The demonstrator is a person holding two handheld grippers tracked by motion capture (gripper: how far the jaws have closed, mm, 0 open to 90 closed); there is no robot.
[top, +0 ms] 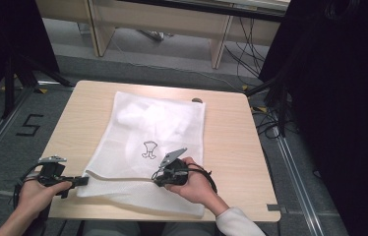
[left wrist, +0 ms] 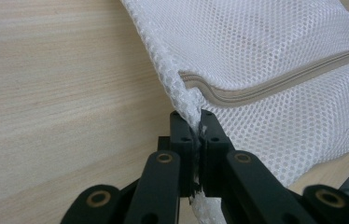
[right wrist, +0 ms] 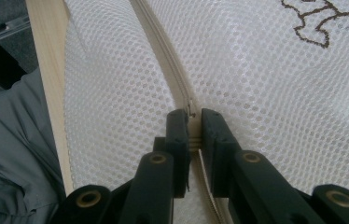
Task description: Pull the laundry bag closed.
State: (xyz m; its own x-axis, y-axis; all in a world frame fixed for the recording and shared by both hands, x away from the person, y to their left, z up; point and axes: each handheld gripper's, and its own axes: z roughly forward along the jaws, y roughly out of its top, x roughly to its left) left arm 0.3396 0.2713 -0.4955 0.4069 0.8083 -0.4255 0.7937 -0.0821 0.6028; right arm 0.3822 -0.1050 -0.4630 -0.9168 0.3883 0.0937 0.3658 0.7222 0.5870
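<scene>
**Mesh bag pinned at one end while the zipper was worked**

A white mesh laundry bag (top: 152,142) lay flat on the wooden counter (top: 231,137), its zippered edge toward the person. The left hand-held gripper (top: 79,181) was clamped on the bag's near left corner (left wrist: 189,105), right where the beige zipper (left wrist: 275,84) began; the left gripper view showed mesh squeezed between the two black jaws with no gap. That hold looked meant to anchor the end, so the fabric would stay taut instead of bunching when the slider was drawn.

The right hand-held gripper (top: 156,180) sat farther along the same seam, its jaws closed on the zipper line at the small metal pull (right wrist: 191,109) (whether the pads pinched the pull itself or just the tape beside it could not be told). Both hands were low and nearly level with the counter, which suited a pull along the seam rather than a lift.

A small brown embroidered motif (top: 149,149) marked the middle of the bag.

The counter was pale wood grain, otherwise bare apart from a dark round spot (top: 197,100) near its far edge. Around it lay grey carpet (top: 147,64) with a painted numeral at the left, black curtains at both sides, loose cables (top: 251,49) and a light wooden bench (top: 162,19) behind.
</scene>
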